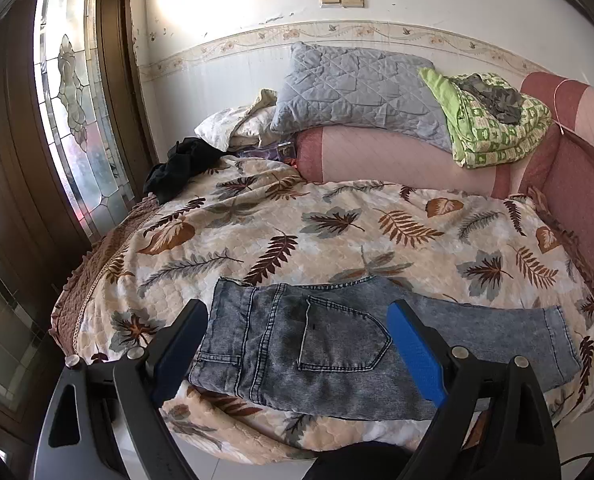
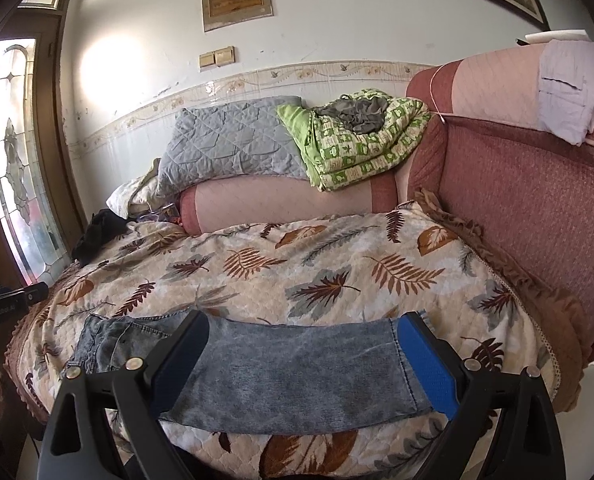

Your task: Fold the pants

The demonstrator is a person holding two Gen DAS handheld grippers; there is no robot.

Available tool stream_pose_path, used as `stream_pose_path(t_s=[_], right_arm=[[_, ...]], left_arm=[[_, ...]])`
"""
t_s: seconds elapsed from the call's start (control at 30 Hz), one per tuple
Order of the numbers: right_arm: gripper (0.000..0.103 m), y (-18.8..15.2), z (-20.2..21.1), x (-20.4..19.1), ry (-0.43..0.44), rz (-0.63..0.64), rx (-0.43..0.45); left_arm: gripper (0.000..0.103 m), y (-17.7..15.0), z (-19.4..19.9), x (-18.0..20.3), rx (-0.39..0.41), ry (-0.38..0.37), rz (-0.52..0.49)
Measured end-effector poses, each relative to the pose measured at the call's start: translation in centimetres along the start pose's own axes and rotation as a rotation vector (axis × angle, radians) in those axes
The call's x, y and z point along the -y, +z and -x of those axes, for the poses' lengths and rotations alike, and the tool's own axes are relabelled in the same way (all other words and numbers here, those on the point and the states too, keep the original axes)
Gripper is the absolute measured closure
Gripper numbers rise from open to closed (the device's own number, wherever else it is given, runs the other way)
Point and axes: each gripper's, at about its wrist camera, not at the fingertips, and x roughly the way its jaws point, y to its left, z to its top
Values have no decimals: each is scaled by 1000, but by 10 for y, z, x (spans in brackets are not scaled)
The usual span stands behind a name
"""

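Observation:
Grey-blue washed jeans (image 1: 317, 352) lie flat across the near edge of a bed, on a leaf-patterned quilt (image 1: 297, 232). The waistband is at the left and the leg hem at the right, with a back pocket facing up. My left gripper (image 1: 297, 306) stands open over the waist and pocket end, and its blue pads (image 1: 417, 352) are clear of the cloth. In the right wrist view my right gripper (image 2: 305, 318) is open too. It frames the jeans' leg (image 2: 289, 376), with the hem beside its right pad. The left gripper's black body (image 2: 13, 302) shows at that view's left edge.
A pink bolster (image 1: 397, 160) lies along the back of the bed under a grey quilted pillow (image 1: 357, 88) and a green blanket (image 1: 493, 124). A black garment (image 1: 181, 168) sits at the far left. A glazed door (image 1: 73, 92) is on the left and a padded red backrest (image 2: 529, 200) on the right.

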Motion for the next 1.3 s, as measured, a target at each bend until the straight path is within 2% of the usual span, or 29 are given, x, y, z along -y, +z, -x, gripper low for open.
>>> stream_pose_path(t_s=[0.6,1.3], right_arm=[[6,-2,-3,-16,18,35,-14],[6,4,-3,-52,40,113,-8]], left_arm=[[12,-2,-3,-6,-2,-9,5],[12,-1,-8,-21,4,-21,40]])
